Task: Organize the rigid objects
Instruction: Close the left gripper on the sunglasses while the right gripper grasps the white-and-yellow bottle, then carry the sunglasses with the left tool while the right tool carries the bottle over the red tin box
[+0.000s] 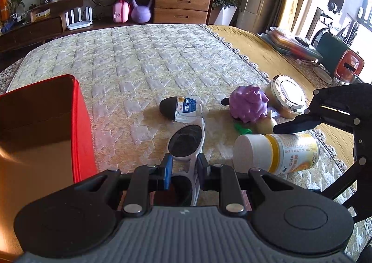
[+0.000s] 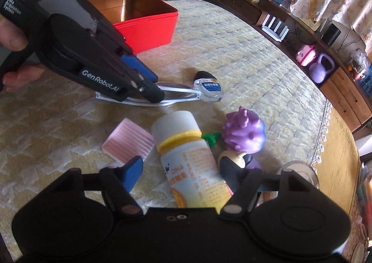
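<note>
White plastic frames the sunglasses [image 1: 186,144] that the left gripper [image 1: 184,166] has clamped at the bridge, its pads closed tight on them just above the quilted cloth [image 1: 130,63]. In the right wrist view the glasses reach toward a small clear bottle [image 2: 209,89] with a dark cap, nearly touching it. The red tin [image 2: 148,28] stands open just to the left of that gripper, and nothing can be seen inside it.

The right gripper [image 2: 180,173] straddles a pill bottle [image 2: 188,163] that lies on its side, white cap pointing away. Its fingers [image 2: 132,172] stand on either side of the body; the jaws are apart and not yet pressing, as far as the view shows. A pink ridged block [image 2: 127,143] lies just beside the bottle on the left, and a purple spiky toy [image 2: 243,132], a green piece [image 2: 211,137] and a jar [image 1: 288,98] with a silver lid crowd the right.

The step in hand looks like a paired pickup: glasses secured, bottle about to be taken. Next, the right jaws need to close squarely on the round body so it cannot roll out, without catching the toy. Then the left should probably lift the glasses clear and carry them over the tin's rim.
</note>
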`<state>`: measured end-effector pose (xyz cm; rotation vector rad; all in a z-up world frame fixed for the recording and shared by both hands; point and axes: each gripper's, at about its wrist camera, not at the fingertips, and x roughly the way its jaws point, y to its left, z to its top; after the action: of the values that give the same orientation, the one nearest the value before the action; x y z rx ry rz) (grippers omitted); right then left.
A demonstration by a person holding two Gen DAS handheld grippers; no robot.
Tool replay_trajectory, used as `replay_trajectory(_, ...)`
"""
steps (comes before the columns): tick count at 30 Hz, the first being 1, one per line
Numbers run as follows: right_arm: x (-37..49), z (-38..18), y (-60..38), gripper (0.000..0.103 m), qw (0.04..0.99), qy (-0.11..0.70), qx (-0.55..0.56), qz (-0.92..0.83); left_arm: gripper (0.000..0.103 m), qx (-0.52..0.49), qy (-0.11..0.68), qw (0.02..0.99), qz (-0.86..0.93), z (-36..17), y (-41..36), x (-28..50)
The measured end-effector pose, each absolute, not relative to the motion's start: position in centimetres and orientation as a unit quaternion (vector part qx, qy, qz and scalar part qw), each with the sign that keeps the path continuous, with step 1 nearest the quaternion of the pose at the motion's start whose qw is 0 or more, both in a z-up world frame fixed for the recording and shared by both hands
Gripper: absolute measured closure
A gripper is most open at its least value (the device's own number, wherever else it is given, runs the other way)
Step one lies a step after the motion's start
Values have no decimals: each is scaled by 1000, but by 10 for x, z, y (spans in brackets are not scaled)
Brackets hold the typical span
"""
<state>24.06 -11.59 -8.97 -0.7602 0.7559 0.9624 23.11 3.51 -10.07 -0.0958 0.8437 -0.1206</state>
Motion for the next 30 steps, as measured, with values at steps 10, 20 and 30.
replay_trajectory(10,223,-86,-123,57,778,344,-333,407,87,-64,405,911,-51,-95,35,223)
replay_trajectory(20,202,-65,-148,57,841,377,-204,330,96,-108,408,905,-40,-86,43,206)
replay_trajectory(30,196,-39,-165,57,852,427,-55,297,96,-129,411,902,-33,-76,45,180)
